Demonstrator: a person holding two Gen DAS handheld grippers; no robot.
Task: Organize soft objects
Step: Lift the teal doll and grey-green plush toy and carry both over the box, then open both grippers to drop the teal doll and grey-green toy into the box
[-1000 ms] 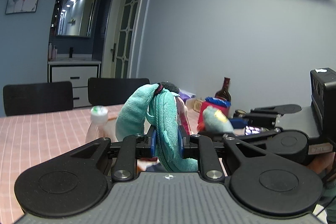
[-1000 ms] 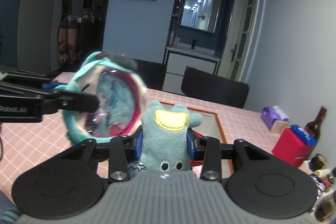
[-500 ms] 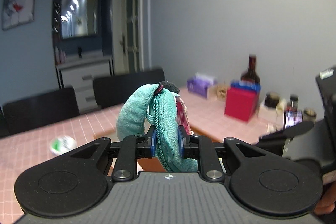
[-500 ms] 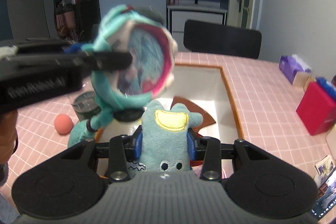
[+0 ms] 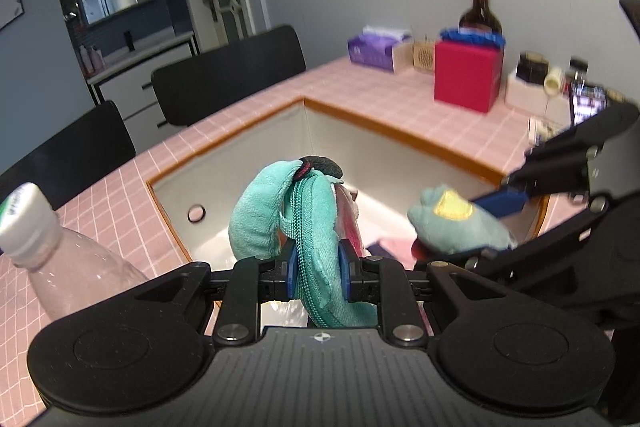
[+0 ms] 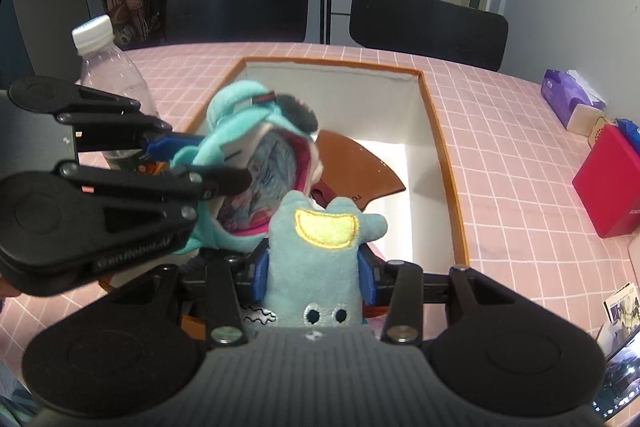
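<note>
A teal plush pouch [image 5: 316, 239] with a zipper is squeezed between the two blue pads of the left hand-held gripper [image 5: 318, 273]. The pads are pressed in tight on it, so the left hand-held gripper is closed on the pouch. A clear round window with a pink rim is seen on the pouch's side in the right wrist view. A small black patch is seen at the pouch's top.

A small blue-green plush toy [image 6: 320, 259] with a yellow mouth patch and two button eyes is squeezed between the blue pads of the right hand-held gripper [image 6: 314, 277]. That hand-held gripper is closed on the toy too.

Both soft things are held up in the air over a white box [image 6: 416, 115] with an orange rim. The pouch is held just beside the toy, on the toy's left. It cannot be told if they are touching. A brown curved piece [image 6: 356, 167] is seen lying inside the box.

The box is set on a surface [image 6: 500, 155] covered by a pink checked cloth. A clear bottle [image 6: 110, 75] with a white cap is stood near the box's left side. A red box [image 6: 608, 183] and a purple tissue pack [image 6: 568, 99] are found well apart from the white box, on the right. A dark bottle [image 5: 480, 7] is stood behind the red box.
</note>
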